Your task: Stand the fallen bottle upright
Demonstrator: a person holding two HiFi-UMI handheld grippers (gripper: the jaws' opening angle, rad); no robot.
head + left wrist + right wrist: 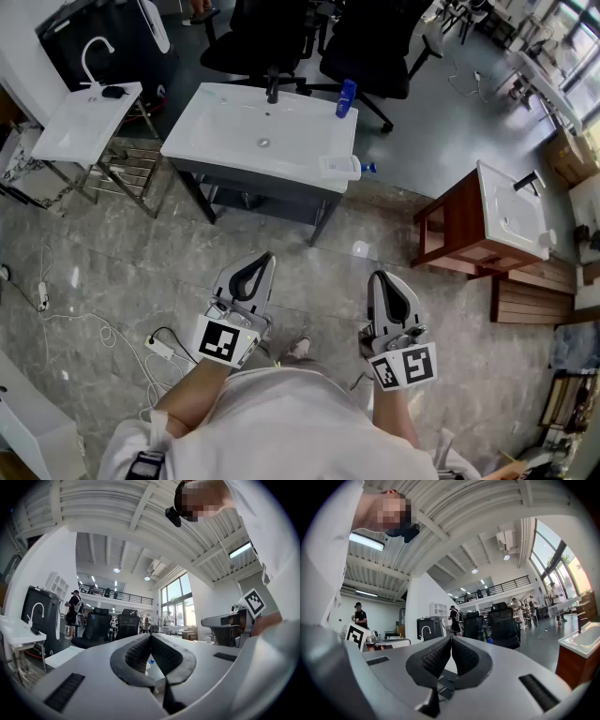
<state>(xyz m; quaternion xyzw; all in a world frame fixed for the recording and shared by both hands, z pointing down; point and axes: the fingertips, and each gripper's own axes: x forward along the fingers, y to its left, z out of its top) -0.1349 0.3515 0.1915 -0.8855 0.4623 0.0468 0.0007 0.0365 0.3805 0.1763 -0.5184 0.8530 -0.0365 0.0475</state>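
Unless the shut, empty left gripper (265, 259) and right gripper (380, 279) open, the fallen bottle (339, 167) far ahead may get nudged off its washbasin (225, 122).

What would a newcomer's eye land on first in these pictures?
A white sink sits upper middle in the head view, a clear bottle lying at its front right corner, a blue bottle upright at its back edge. Nearer the person, the left gripper and right gripper are shut and empty.
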